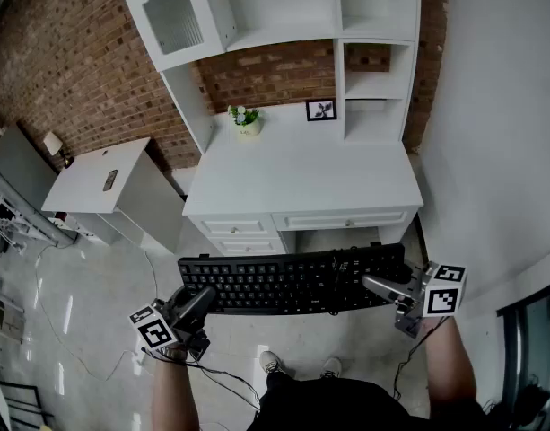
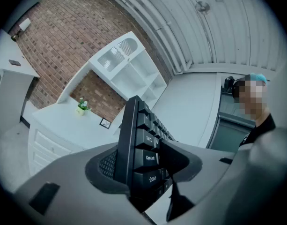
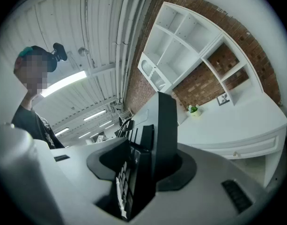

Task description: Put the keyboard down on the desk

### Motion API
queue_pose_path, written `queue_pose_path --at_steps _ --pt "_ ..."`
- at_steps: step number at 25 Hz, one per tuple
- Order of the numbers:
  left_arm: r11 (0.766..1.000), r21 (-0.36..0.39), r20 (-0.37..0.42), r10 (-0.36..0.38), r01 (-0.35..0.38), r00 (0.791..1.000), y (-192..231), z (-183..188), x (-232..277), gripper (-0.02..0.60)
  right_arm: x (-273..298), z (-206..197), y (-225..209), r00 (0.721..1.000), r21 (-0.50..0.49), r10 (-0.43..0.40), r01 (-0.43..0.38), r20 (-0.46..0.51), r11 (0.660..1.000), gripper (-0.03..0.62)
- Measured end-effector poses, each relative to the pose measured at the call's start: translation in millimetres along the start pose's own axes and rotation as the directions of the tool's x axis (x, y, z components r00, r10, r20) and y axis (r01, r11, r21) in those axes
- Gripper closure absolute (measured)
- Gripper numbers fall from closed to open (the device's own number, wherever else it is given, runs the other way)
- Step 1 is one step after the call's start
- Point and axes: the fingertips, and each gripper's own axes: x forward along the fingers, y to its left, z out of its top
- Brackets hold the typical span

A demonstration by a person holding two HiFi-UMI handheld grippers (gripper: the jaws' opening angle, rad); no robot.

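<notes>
Left tool and right tool each clamp an end of the keyboard — likely light and stiff, so end grips suit — short of the worktop.

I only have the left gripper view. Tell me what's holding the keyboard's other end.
Observer: The right gripper. Its jaws are clamped on the number-pad end of the keyboard.
Operator: Tell me whether it's over the desk.
Observer: No. In the head view it hangs keys-up above the floor, just short of the front edge of the desk.
Operator: Report how it's lined up.
Observer: It runs parallel to that front edge and sits within the desk's width.
</notes>
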Motion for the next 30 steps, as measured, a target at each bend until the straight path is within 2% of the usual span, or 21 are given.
queue_pose_path --at_steps 30 --pt "1.000 0.025 -0.012 0.000 0.000 1.000 -18 10 29 0.339 -21 19 -12 1.000 0.003 0.003 -0.003 0.027 1.000 0.401"
